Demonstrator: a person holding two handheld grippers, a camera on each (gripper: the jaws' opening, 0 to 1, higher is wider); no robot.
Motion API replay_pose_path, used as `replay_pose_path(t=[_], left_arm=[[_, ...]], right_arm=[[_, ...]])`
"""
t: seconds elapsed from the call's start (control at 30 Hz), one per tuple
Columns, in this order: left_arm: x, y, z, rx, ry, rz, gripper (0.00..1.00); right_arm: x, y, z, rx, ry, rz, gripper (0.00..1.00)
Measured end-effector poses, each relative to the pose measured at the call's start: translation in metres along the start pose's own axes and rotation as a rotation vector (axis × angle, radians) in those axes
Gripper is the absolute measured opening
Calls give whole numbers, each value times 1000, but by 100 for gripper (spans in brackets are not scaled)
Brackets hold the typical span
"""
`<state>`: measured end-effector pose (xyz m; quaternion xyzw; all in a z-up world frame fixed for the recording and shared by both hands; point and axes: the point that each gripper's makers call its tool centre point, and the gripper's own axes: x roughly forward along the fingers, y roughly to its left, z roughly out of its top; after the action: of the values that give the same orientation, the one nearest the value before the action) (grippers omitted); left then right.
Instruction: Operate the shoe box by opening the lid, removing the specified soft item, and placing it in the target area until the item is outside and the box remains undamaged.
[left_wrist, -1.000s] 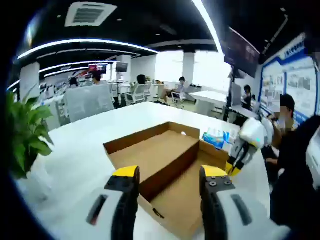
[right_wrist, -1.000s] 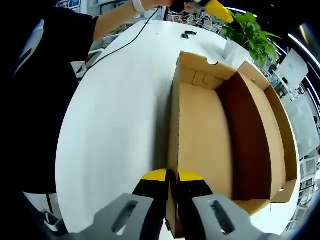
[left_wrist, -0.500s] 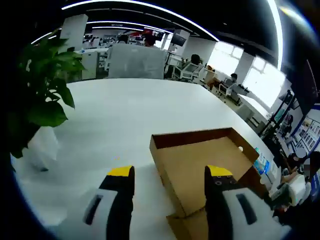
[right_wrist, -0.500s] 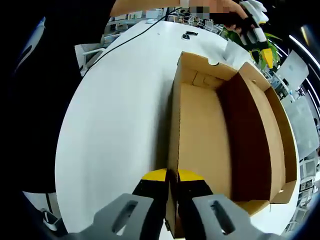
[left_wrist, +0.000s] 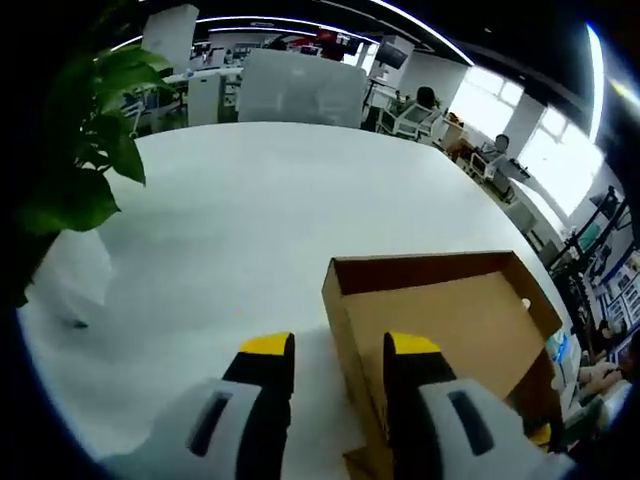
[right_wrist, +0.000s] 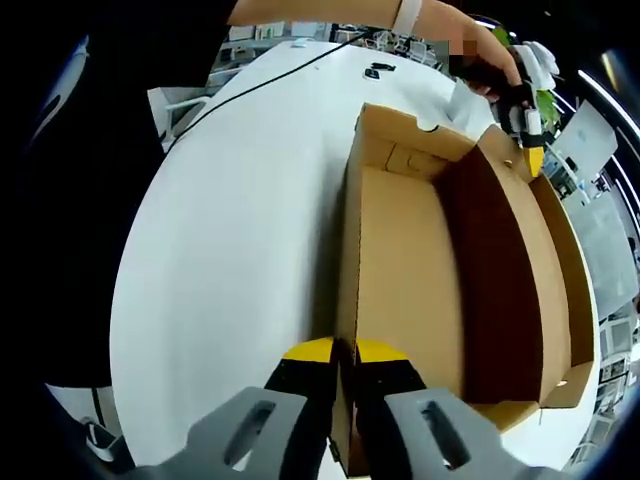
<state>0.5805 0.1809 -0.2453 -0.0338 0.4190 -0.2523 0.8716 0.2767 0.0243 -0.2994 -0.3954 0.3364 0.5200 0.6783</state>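
A brown cardboard shoe box (right_wrist: 400, 260) lies open on the white table (right_wrist: 240, 230); the inside that shows is bare cardboard. My right gripper (right_wrist: 335, 350) is shut on the top edge of the box's near side wall. In the left gripper view the same box (left_wrist: 450, 320) lies low and to the right. My left gripper (left_wrist: 338, 350) is open, one jaw on each side of the box's wall near a corner. From the right gripper view, that left gripper (right_wrist: 525, 125) hangs at the box's far right corner, held by a hand.
A leafy plant (left_wrist: 80, 150) in a white pot (left_wrist: 70, 280) stands at the table's left edge. A black cable (right_wrist: 290, 70) and small dark items (right_wrist: 378, 68) lie beyond the box. A person's dark clothing (right_wrist: 60, 200) borders the table. Office chairs stand beyond the table.
My left gripper has come down to the box's corner and its jaws have narrowed around the wall. The right gripper and the box have stayed put.
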Motion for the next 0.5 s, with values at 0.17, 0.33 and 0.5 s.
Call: replay_pose_path(t=[0.17,0.33,0.5], left_arm=[[0,4,-2,-1,-8,17,25],[1,0,-3,-1,-15,17,15],[2,-1,0,72,-26,54,9]], right_arm=[[0,0,1,2,-2,-1,4],[0,0,1,4,-3,-5,4],[0,-1,2,10,-4,-10,4]])
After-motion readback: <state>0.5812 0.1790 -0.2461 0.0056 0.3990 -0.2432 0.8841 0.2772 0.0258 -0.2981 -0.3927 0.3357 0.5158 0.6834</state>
